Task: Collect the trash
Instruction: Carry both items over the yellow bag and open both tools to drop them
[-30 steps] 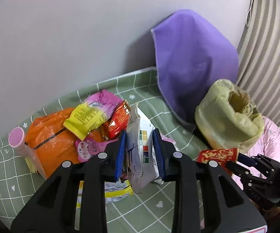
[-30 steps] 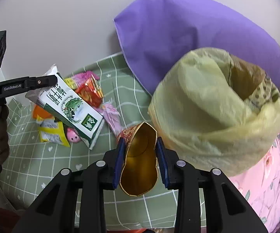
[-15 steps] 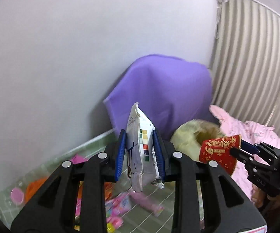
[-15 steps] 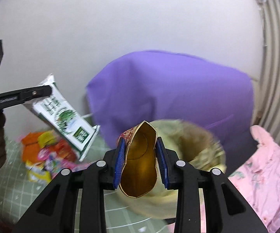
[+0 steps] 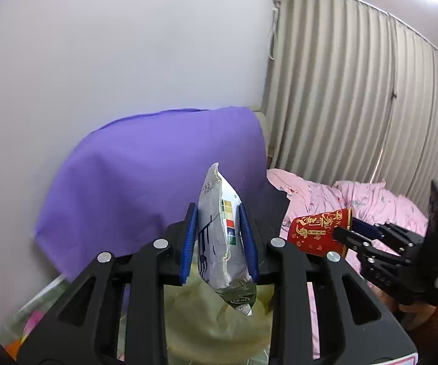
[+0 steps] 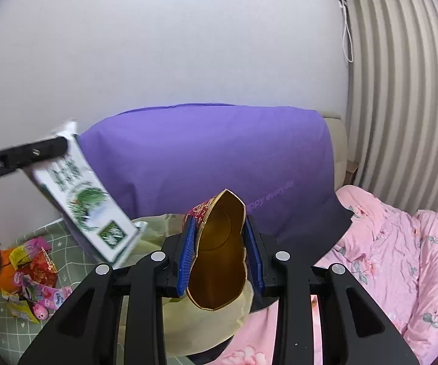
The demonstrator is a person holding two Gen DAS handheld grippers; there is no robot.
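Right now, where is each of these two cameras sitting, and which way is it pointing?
Left wrist: sits on the left gripper, looking along its fingers, shut on a milk carton, above the yellow-green trash bag; the right gripper shows at right.
Right wrist: sits on the right gripper, shut on a squashed red cup, facing the purple cloth.
Shared: carton, cup, bag, cloth, pink bedding.

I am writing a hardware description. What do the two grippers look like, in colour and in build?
Both look alike: black plastic linkage arms with silver round pivot bolts. The left gripper and right gripper have ribbed blue finger pads. The right one's body shows a small green light; the left finger bears white lettering.
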